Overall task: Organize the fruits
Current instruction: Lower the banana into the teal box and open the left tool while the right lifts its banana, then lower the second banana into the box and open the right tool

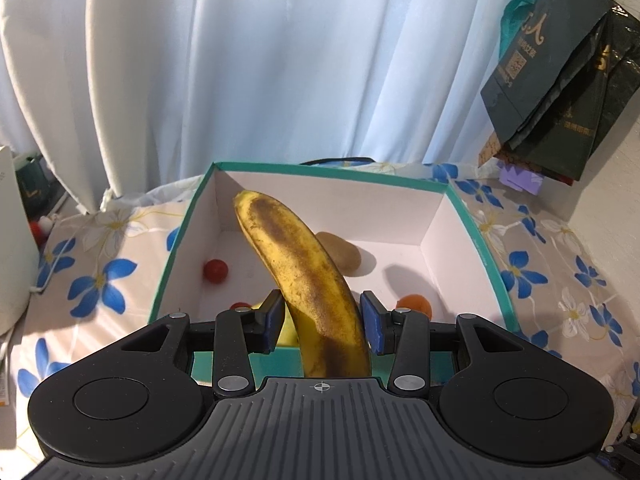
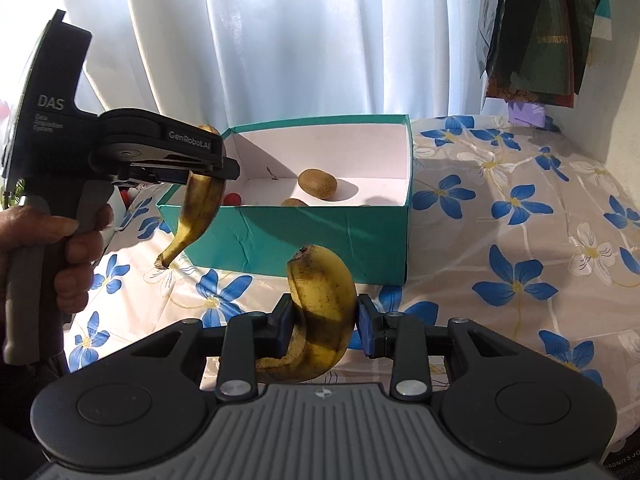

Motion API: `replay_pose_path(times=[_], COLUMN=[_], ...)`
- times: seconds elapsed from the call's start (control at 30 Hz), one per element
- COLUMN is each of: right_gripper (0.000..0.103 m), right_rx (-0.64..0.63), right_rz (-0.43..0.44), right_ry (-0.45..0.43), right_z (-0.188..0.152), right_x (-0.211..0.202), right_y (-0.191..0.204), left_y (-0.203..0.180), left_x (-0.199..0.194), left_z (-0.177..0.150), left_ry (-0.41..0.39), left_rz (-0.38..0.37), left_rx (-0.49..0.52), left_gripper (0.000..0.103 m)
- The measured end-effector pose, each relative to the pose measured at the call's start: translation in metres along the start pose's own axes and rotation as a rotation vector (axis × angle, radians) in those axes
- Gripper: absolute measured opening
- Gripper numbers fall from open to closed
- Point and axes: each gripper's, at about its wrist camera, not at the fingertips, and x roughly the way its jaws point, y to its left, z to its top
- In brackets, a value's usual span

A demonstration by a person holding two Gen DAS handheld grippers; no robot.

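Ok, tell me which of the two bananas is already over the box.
The banana in the left hand-held gripper: it hangs above the teal box. The right hand-held gripper's banana is short of it.

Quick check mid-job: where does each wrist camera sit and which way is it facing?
Left wrist: on the left gripper, above the teal box's near edge, facing the curtain; its fingers hold a banana.
Right wrist: on the right gripper, back from the box, holding another banana; the person's left hand shows.
Shared: box, kiwi, left gripper's banana, curtain.
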Motion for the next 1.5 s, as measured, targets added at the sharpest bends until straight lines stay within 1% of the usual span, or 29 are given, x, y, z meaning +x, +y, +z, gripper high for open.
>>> replay_pose_path(times=[0.13, 0.27, 0.4, 0.47, 0.53, 0.6, 0.67, 0.73, 0.8, 0.83, 0.87, 0.9, 0.93, 0.97, 1.03, 1.1, 1.13, 1.2, 1.27, 1.4, 1.5], right_gripper=[0.032, 0.032, 0.032, 0.032, 0.032, 0.032, 0.032, 0.032, 0.032, 0.032, 0.032, 0.032, 0.032, 0.032, 0.032, 0.032, 0.032, 0.032, 0.032, 0.032, 0.032], right_rx=[-0.004, 0.003, 0.0, 0.007, 0.004, 0.004, 0.005, 0.006, 0.002, 0.003, 0.002, 0.001, 0.0, -0.001, -0.005, -0.009, -0.013, -0.025, -0.035, -0.069, -0.095], right_rz=[-0.009, -0.019, -0.021, -0.021, -0.024, -0.022, -0.022, -0.023, -0.023, -0.023, -0.023, -0.024, -0.024, -0.025, -0.026, -0.024, -0.024, -0.027, -0.028, -0.023, -0.017], right_ry=[-0.009, -0.02, -0.018, -0.012, -0.011, -0.01, -0.011, -0.013, -0.012, -0.011, -0.01, -0.011, -0.01, -0.01, -0.011, -0.014, -0.015, -0.022, -0.029, -0.038, -0.048], right_z=[0.005, 0.009, 0.01, 0.01, 0.009, 0.009, 0.01, 0.01, 0.01, 0.01, 0.01, 0.01, 0.01, 0.01, 0.011, 0.012, 0.014, 0.017, 0.021, 0.033, 0.046], right_x=[-0.002, -0.004, -0.002, 0.0, 0.001, 0.001, 0.0, 0.001, 0.001, 0.002, 0.002, 0.002, 0.002, 0.002, 0.002, 0.001, 0.001, 0.001, 0.0, -0.003, -0.006], right_y=[-0.004, -0.007, -0.01, -0.012, -0.011, -0.011, -0.011, -0.01, -0.01, -0.01, -0.009, -0.009, -0.009, -0.009, -0.008, -0.008, -0.008, -0.006, -0.005, -0.002, 0.0], left_y=[0.001, 0.002, 0.003, 0.006, 0.014, 0.022, 0.029, 0.037, 0.046, 0.05, 0.054, 0.056, 0.057, 0.058, 0.057, 0.055, 0.055, 0.054, 0.054, 0.057, 0.057], left_x=[0.023, 0.039, 0.049, 0.055, 0.062, 0.065, 0.066, 0.066, 0.061, 0.057, 0.049, 0.042, 0.034, 0.025, 0.007, -0.01, -0.019, -0.03, -0.038, -0.041, -0.045], left_z=[0.004, 0.005, 0.007, 0.007, 0.008, 0.01, 0.011, 0.013, 0.014, 0.015, 0.015, 0.015, 0.015, 0.013, 0.009, 0.002, -0.002, -0.01, -0.018, -0.032, -0.042], left_ry=[0.025, 0.043, 0.038, 0.055, 0.085, 0.093, 0.086, 0.081, 0.068, 0.055, 0.032, 0.011, -0.012, -0.036, -0.086, -0.129, -0.15, -0.17, -0.171, -0.13, -0.12], left_rz=[0.005, 0.016, 0.026, 0.027, 0.011, 0.006, 0.019, 0.02, 0.011, 0.001, -0.013, -0.015, -0.009, 0.002, 0.04, 0.076, 0.089, 0.108, 0.109, 0.102, 0.103], left_rx=[-0.009, -0.022, -0.02, -0.033, -0.058, -0.083, -0.107, -0.135, -0.165, -0.178, -0.191, -0.193, -0.187, -0.18, -0.158, -0.141, -0.135, -0.121, -0.111, -0.108, -0.097], left_gripper=[0.046, 0.038, 0.036, 0.036, 0.039, 0.045, 0.048, 0.048, 0.053, 0.055, 0.06, 0.068, 0.073, 0.078, 0.082, 0.093, 0.095, 0.096, 0.096, 0.096, 0.096])
